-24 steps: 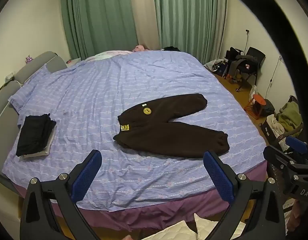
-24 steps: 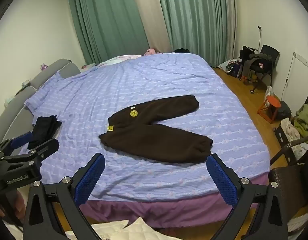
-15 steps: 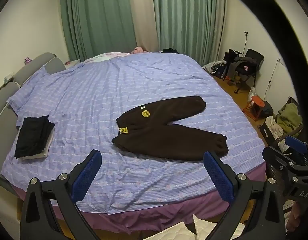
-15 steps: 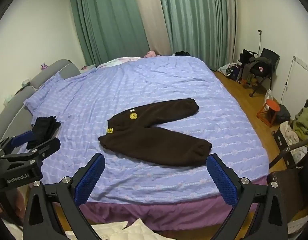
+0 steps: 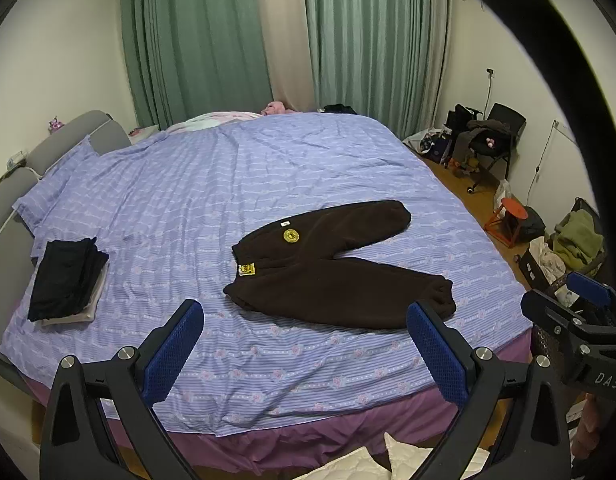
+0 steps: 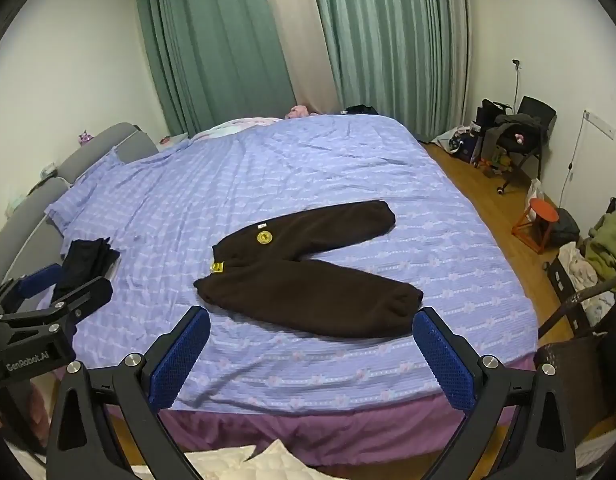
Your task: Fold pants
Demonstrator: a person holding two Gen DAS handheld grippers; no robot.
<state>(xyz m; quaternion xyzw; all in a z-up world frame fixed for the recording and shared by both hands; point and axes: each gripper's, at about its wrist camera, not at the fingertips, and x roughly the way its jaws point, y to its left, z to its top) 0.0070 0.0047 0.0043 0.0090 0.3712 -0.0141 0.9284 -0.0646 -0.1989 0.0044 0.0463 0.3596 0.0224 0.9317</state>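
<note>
Dark brown fleece pants (image 5: 327,268) lie flat on the purple bed sheet (image 5: 228,184), legs spread in a V toward the right, waistband at the left with two yellow patches. They also show in the right wrist view (image 6: 300,276). My left gripper (image 5: 304,348) is open and empty, held off the bed's near edge, well short of the pants. My right gripper (image 6: 311,356) is open and empty too, at a similar distance. Each gripper shows at the edge of the other's view.
A stack of folded dark clothes (image 5: 66,276) lies on the bed's left side. A grey headboard (image 5: 68,140) is at the left. On the right floor are an orange stool (image 5: 511,220), a chair with clothes (image 5: 487,144) and a pile of laundry (image 5: 575,240). White quilted fabric (image 5: 347,464) lies below.
Both views have tilted slightly; the bed and pants sit a little lower in frame. Both grippers stay open and the pants have not moved.
</note>
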